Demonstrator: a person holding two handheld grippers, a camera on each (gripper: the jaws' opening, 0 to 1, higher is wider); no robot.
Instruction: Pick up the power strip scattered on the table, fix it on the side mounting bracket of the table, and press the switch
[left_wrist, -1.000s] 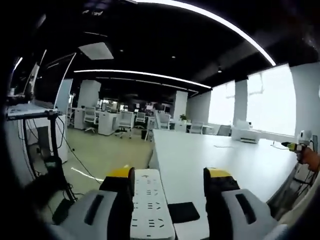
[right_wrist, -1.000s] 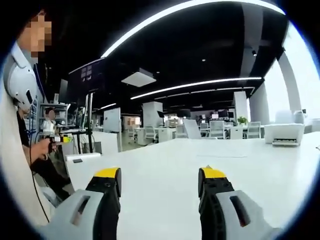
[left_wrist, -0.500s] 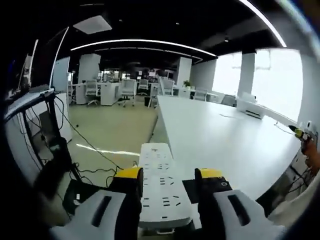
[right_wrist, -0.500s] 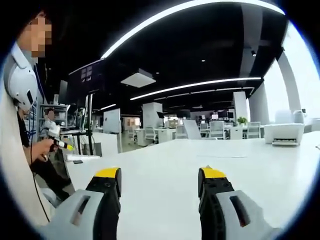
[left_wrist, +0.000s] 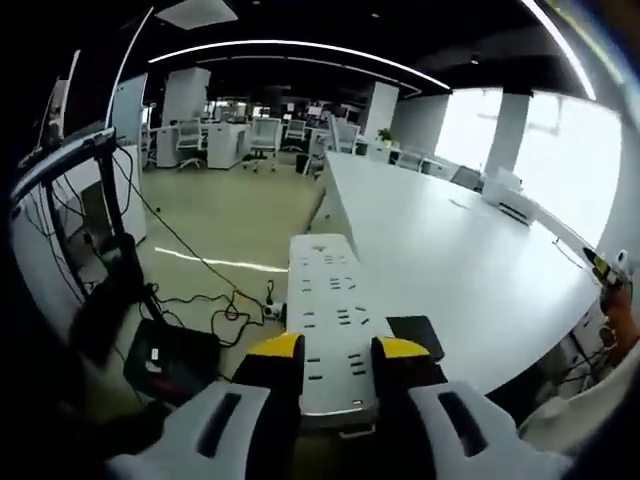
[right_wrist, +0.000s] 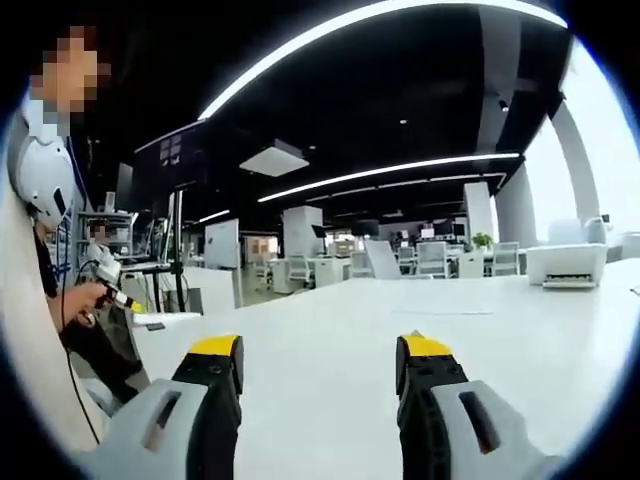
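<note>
A long white power strip (left_wrist: 331, 310) with several sockets lies along the left edge of the white table (left_wrist: 460, 260) in the left gripper view, reaching away from me. My left gripper (left_wrist: 339, 352) is shut on its near end, yellow-tipped jaws pressed against both long sides. A black flat piece (left_wrist: 416, 335) sits against the strip's right side on the table. In the right gripper view my right gripper (right_wrist: 318, 358) stands open above the white table (right_wrist: 340, 330), with nothing between its jaws.
Left of the table the floor holds black cables (left_wrist: 205, 300) and a black box (left_wrist: 170, 360). A stand with a screen (left_wrist: 60, 170) rises at far left. A person (right_wrist: 45, 250) in white stands left of the right gripper. A printer (right_wrist: 568, 265) sits on the far table.
My left gripper's jaws have closed from wide apart onto the power strip's near end. The left view has tilted down toward the floor. The right gripper has stayed still and open.
</note>
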